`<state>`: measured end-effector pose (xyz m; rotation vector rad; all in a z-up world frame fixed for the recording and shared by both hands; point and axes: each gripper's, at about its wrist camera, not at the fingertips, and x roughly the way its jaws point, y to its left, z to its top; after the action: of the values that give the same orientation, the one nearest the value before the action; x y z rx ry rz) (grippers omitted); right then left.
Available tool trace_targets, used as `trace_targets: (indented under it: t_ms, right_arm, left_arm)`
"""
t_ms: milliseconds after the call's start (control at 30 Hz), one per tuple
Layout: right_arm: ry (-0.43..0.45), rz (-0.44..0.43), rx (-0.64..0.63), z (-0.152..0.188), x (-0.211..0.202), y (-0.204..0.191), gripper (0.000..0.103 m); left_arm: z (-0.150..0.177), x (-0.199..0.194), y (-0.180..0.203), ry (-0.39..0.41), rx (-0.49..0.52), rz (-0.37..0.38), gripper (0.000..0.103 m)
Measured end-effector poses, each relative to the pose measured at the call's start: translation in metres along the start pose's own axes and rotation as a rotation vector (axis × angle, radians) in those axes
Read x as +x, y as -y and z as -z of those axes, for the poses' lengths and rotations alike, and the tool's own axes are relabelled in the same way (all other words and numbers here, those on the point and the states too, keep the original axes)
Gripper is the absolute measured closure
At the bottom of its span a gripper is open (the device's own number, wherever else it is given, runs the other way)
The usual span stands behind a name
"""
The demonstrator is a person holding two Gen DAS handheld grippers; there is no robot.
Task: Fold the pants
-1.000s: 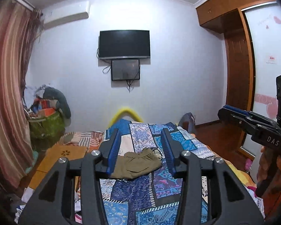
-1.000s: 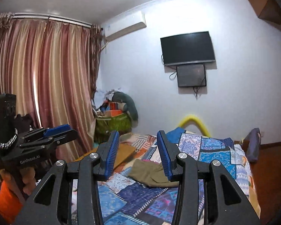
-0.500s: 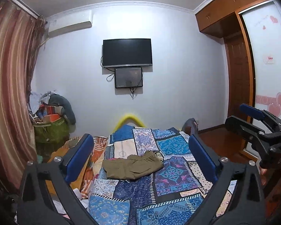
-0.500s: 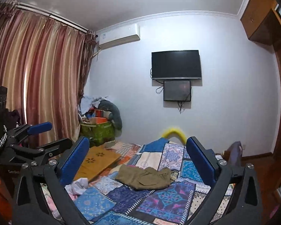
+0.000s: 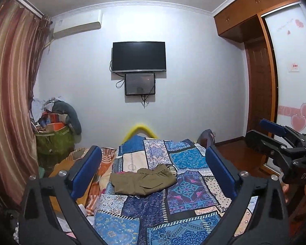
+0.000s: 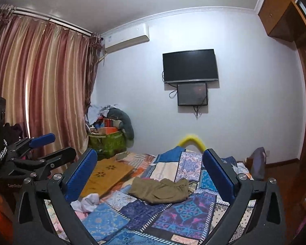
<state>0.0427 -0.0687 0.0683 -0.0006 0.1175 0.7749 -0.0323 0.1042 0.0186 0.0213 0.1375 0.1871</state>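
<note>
Olive-green pants (image 5: 142, 181) lie crumpled in a heap on the blue patchwork bedspread (image 5: 179, 202), near the middle of the bed. They show again in the right wrist view as the same pants (image 6: 160, 190). My left gripper (image 5: 153, 159) stands wide open, well short of them, with nothing between its blue pads. My right gripper (image 6: 152, 162) is likewise wide open and empty, some way back from the heap. Each gripper appears at the edge of the other's view: the right gripper (image 5: 283, 143), the left gripper (image 6: 44, 149).
An orange cushion (image 6: 106, 173) and loose white cloth (image 6: 87, 202) lie at the bed's left side. A green bag (image 6: 108, 145) piled with things stands in the left corner by the curtains (image 6: 40, 85). A wardrobe (image 5: 261, 94) lines the right wall; a TV (image 5: 138, 56) hangs ahead.
Both grippers went from nearly shut to wide open within the first half second. Both views tipped down a little, bringing more of the bed into sight.
</note>
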Motion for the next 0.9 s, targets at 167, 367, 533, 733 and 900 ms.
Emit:
trace_targets:
  t_ms: [167, 367, 533, 733, 900]
  right_arm:
    - [-0.021, 0.004, -0.002, 0.004, 0.000, 0.001, 0.000]
    - [-0.037, 0.010, 0.002, 0.005, -0.002, 0.003, 0.000]
    - [-0.034, 0.013, 0.004, 0.003, -0.004, 0.004, 0.000]
    - [-0.035, 0.011, 0.011, 0.002, -0.004, 0.006, 0.000]
    - [-0.036, 0.011, 0.021, 0.002, -0.006, 0.008, 0.000]
  left_arm:
    - [0.007, 0.005, 0.001, -0.014, 0.007, 0.000, 0.001]
    - [0.010, 0.012, -0.003, -0.032, -0.009, 0.005, 0.000]
    - [0.011, 0.014, -0.005, -0.036, -0.022, 0.007, 0.000]
    - [0.012, 0.016, -0.007, -0.038, -0.026, 0.011, 0.000]
    - [0.011, 0.016, -0.005, -0.036, -0.019, 0.013, 0.000]
